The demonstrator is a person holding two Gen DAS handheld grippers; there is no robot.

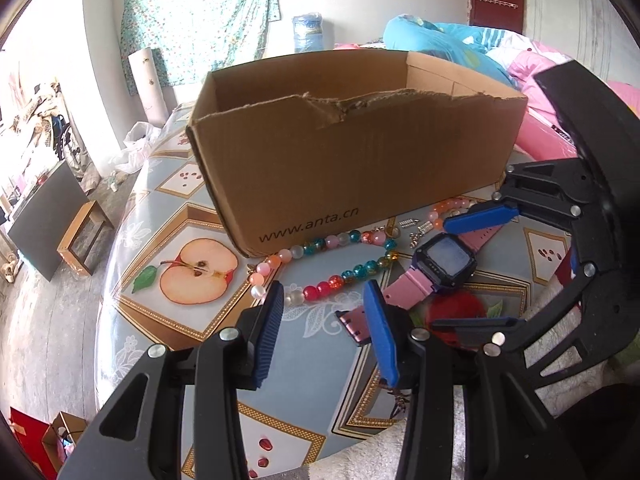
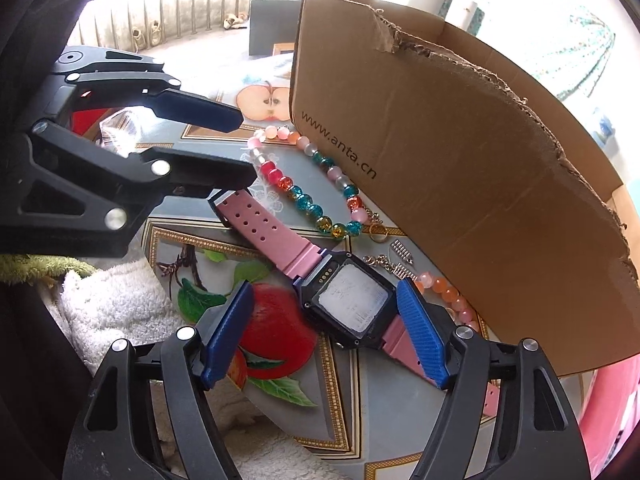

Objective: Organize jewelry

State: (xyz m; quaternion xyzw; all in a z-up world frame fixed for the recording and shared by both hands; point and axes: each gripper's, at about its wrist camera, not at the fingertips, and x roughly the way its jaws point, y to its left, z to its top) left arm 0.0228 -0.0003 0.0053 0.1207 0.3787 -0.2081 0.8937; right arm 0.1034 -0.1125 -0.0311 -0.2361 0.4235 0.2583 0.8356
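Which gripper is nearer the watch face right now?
Right. The right gripper straddles the watch, face between its open fingers. The left gripper sits back at the strap's free end, open.

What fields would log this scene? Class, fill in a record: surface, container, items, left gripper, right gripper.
surface: table with a fruit-print cover
container: open box, torn top edge, standing on the table
items: watch and bead string lying in front of the box
left gripper: open, above the beads and strap end, holding nothing
right gripper: open, its fingers either side of the watch, pads not pressing on it
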